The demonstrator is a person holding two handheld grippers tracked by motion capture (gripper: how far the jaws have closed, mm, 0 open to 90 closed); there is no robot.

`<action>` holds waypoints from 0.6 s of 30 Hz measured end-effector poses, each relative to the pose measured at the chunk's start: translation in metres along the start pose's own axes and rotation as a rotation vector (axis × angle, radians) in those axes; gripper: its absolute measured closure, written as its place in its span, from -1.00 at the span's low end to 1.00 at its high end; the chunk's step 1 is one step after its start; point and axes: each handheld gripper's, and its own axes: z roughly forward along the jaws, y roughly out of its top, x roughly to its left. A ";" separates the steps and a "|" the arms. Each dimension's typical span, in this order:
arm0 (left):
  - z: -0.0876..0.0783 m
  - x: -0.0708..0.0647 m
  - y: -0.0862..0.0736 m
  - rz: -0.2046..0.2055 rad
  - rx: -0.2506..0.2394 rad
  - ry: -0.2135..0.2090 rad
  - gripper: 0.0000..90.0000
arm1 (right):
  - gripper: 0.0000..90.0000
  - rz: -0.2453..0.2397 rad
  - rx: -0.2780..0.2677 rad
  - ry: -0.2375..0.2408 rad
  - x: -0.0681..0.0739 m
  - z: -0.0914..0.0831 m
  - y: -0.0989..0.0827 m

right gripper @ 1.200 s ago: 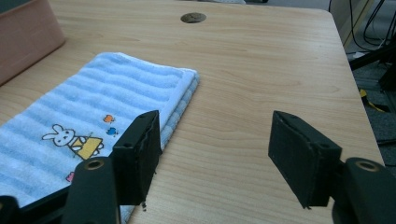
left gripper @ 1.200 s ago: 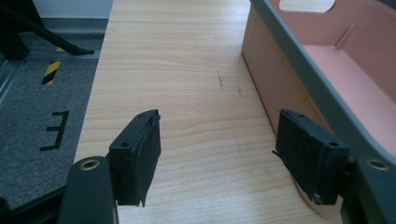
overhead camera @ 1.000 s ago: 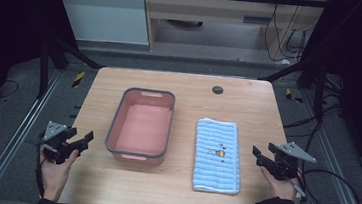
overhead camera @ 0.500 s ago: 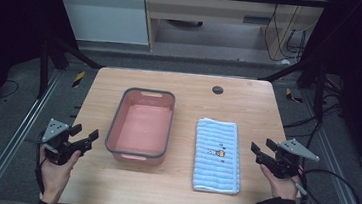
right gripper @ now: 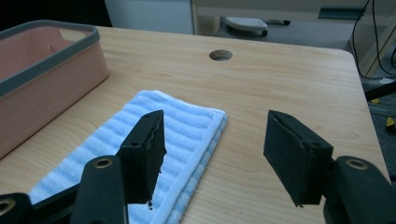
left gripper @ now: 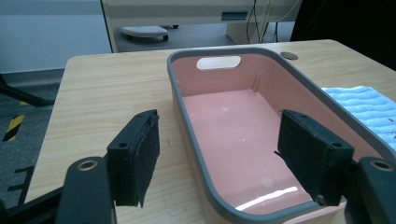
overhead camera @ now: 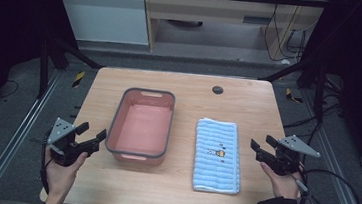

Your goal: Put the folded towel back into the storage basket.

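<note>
the left gripper (overhead camera: 90,136) has just been opened wider beside the pink plastic basin (overhead camera: 141,126), nothing held; the right gripper (overhead camera: 264,145) is open near the folded blue striped towel (overhead camera: 216,154).

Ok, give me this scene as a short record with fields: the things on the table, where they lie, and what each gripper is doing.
table: wooden, round hole near far edge
tub: pink, grey rim, left of centre, nothing in it
towel: blue striped, folded flat, right of the tub, apart from it
left gripper: open, jaws just been opening, nothing between them, at the tub's near left corner
right gripper: open, holding nothing, beside the towel's right edge
</note>
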 end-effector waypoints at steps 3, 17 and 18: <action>0.002 -0.003 0.001 0.003 0.003 -0.005 -0.37 | -0.16 0.005 -0.001 0.003 0.000 0.000 0.001; 0.012 -0.031 0.016 0.049 -0.016 -0.039 -0.39 | -0.22 0.002 -0.039 0.033 0.001 0.000 0.021; 0.013 -0.033 0.017 0.051 -0.019 -0.044 -0.39 | -0.22 0.001 -0.043 0.032 0.002 -0.001 0.022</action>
